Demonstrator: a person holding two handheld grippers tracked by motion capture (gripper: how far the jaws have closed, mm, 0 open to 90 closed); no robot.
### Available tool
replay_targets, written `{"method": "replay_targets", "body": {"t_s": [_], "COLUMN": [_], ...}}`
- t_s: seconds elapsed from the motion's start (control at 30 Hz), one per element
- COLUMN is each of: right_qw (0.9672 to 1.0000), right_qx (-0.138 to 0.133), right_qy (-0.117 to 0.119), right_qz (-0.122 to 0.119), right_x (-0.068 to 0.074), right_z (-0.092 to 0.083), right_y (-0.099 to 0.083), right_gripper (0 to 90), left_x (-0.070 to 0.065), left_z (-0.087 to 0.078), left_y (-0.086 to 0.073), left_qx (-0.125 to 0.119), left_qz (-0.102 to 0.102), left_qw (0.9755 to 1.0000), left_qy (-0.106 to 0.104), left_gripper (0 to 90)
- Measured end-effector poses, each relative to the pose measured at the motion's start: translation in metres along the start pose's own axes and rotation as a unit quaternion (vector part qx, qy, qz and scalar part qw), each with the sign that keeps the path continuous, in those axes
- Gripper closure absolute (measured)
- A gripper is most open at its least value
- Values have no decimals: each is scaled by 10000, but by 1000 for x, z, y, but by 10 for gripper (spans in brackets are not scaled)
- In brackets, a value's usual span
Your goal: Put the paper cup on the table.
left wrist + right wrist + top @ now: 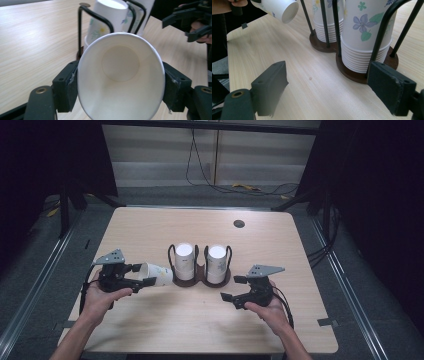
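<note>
High view showed the left gripper (pixel 141 274) holding a paper cup (pixel 156 273) on its side above the wooden table (pixel 150 227), its closed bottom pointing toward the cup holder (pixel 199 276) and lying just beside the holder's left stack (pixel 184 260). The right stack (pixel 216 263) stood next to it in the same dark wire frame. In the left gripper view the cup (pixel 120 80) faced the camera with its open mouth, and the two black jaws were clamped on its rim from either side, squeezing the mouth into a tall oval; the holder's wire loops and both stacks stood right behind it. The right gripper (pixel 234 288) hovered low over the table in front of the right stack, held in the person's right hand (pixel 267 309), with nothing between its fingers. In the right gripper view its jaws stood wide apart over bare wood, the right-hand pad close to the brown base of the holder (pixel 352 72), and the flower-printed stacks rose just ahead. The held cup (pixel 280 10) appeared at the top left of that view, bottom end forward.
</note>
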State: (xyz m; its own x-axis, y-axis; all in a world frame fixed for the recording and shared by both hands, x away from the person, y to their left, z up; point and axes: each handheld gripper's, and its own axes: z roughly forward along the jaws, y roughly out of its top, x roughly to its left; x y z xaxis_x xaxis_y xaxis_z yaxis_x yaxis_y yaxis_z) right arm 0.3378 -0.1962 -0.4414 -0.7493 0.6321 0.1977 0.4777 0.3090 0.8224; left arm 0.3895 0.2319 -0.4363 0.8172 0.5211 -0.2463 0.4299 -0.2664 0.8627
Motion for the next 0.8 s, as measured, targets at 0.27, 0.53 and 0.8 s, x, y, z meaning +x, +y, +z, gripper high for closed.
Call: {"method": "replay_targets", "body": {"t_s": [0.27,0.53,0.8], "right_qw": [10000,9999,9999], "right_qx": [-11,105,129], "right_qy": [-22,7,2], "right_qz": [12,9,-14], "right_x": [-3,-2,2], "right_z": [-1,5,7], "right_y": [-2,-4,-5], "right_gripper": [162,160,162], "left_x": [7,13,18], "left_z": [-4,-14,-20], "left_y": [-1,3,6], "left_qx": [-9,84,254], "left_qz": [-100,-30,3], "left_qw": [9998,9981,9956], "left_qy": [180,602,907], "left_gripper": [267,262,260]}}
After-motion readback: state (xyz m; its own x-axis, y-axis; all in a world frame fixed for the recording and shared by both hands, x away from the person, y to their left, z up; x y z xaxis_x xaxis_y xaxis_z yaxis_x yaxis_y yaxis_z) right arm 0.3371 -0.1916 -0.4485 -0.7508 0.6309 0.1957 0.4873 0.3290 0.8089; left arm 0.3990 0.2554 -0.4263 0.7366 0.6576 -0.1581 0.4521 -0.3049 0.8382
